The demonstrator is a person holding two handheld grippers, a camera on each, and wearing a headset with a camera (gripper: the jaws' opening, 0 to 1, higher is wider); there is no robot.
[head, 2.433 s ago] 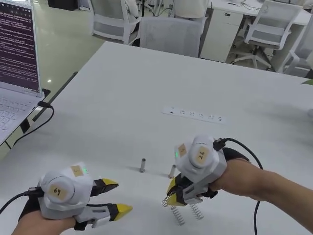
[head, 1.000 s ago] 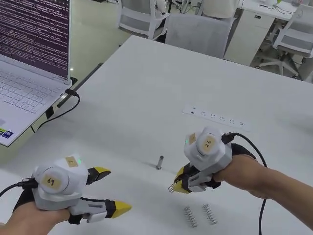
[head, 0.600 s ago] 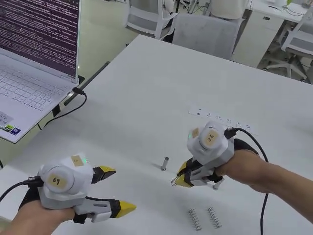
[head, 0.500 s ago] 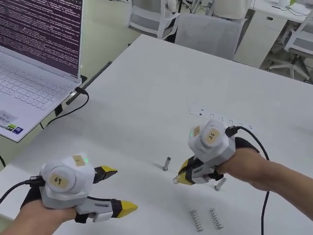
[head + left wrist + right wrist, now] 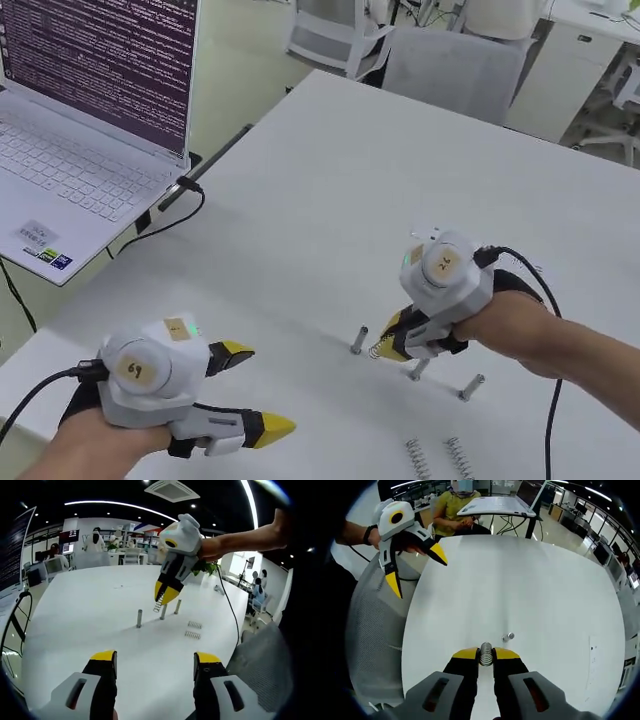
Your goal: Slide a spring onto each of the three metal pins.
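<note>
Now your right tool [image 5: 388,348] pinches one spring [image 5: 485,654] beside three standing pins [image 5: 358,340]; two springs [image 5: 418,458] lie nearer on the desk [image 5: 330,200]; your left tool [image 5: 262,390] is spread

pins [image 5: 419,369] in row | springs [image 5: 418,458] seemingly just before them | laptop [image 5: 90,120] left

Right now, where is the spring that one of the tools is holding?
The spring is pinched by the right gripper, right of centre in the head view, just beside the leftmost pin of the three upright ones.
</note>
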